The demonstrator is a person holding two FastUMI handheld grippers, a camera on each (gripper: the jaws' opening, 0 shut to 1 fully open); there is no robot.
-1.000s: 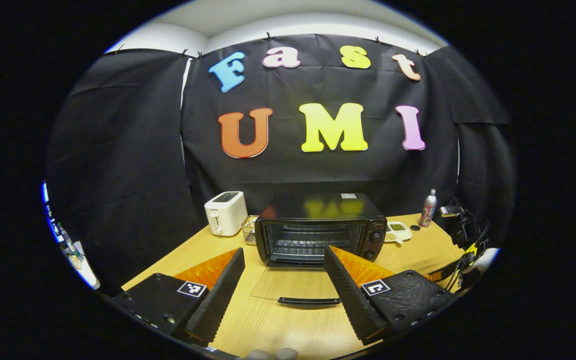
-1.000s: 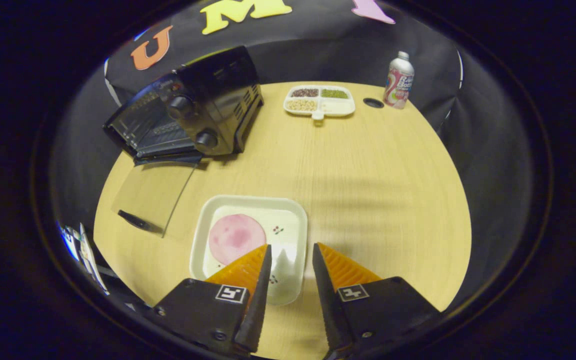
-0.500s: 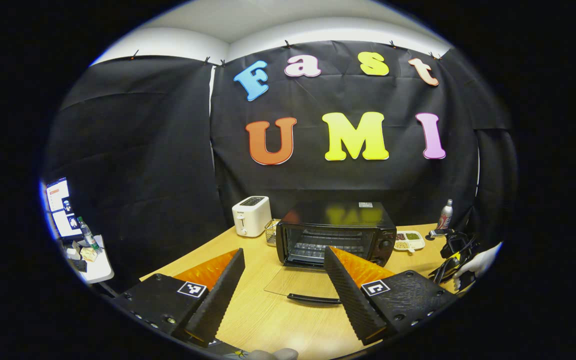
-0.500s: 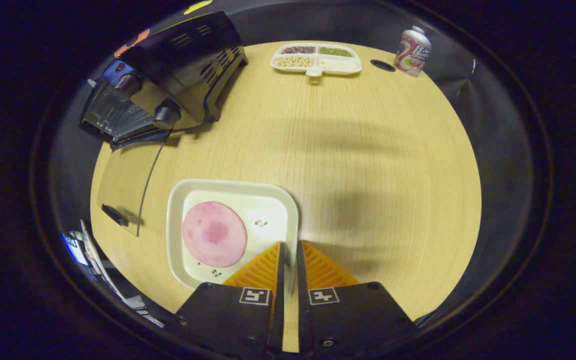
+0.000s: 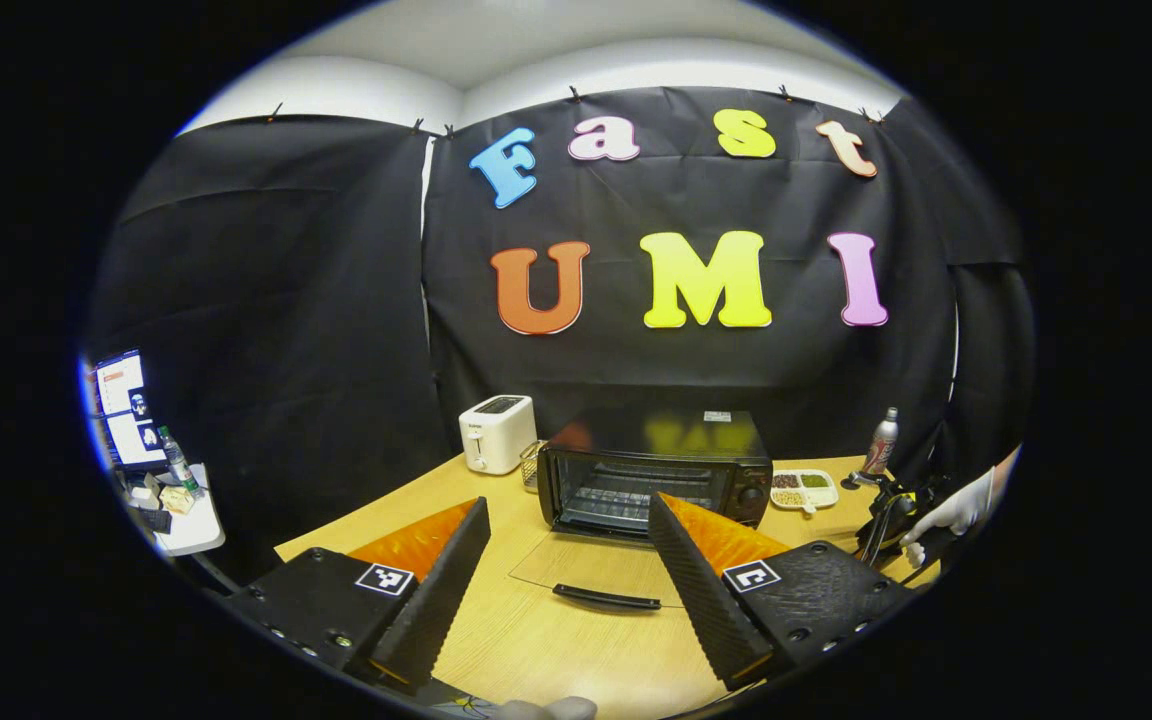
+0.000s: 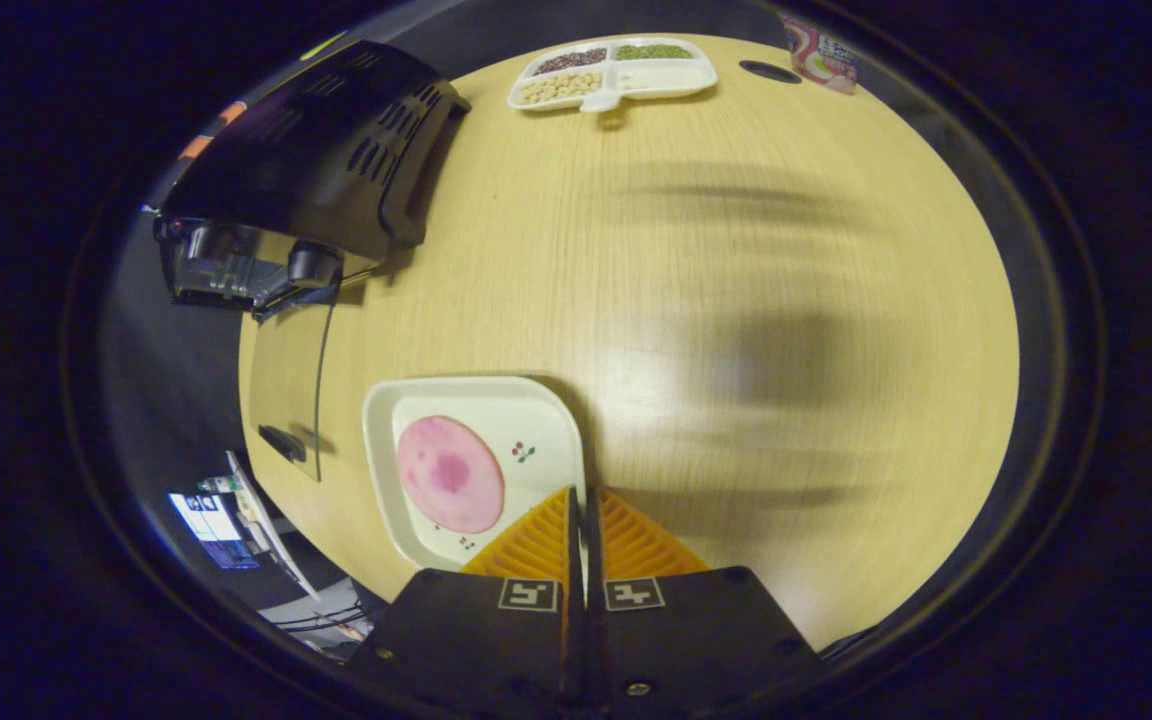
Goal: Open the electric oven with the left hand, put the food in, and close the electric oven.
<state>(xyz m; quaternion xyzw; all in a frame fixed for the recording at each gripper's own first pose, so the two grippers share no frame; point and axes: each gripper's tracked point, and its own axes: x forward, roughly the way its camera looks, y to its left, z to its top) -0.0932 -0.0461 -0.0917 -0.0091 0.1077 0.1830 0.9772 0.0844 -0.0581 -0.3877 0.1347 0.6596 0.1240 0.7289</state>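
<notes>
Oven stands at the far side of the table, its glass door folded down flat on the wood with the handle nearest. Left gripper hangs above the table's near edge with jaws spread wide, gripping nothing. Right gripper is clenched on the right rim of the plate, one finger on each side of it. Food, a pink round slice, lies on the plate's left half. Toaster sits left of the oven; a divided tray lies to its right.
</notes>
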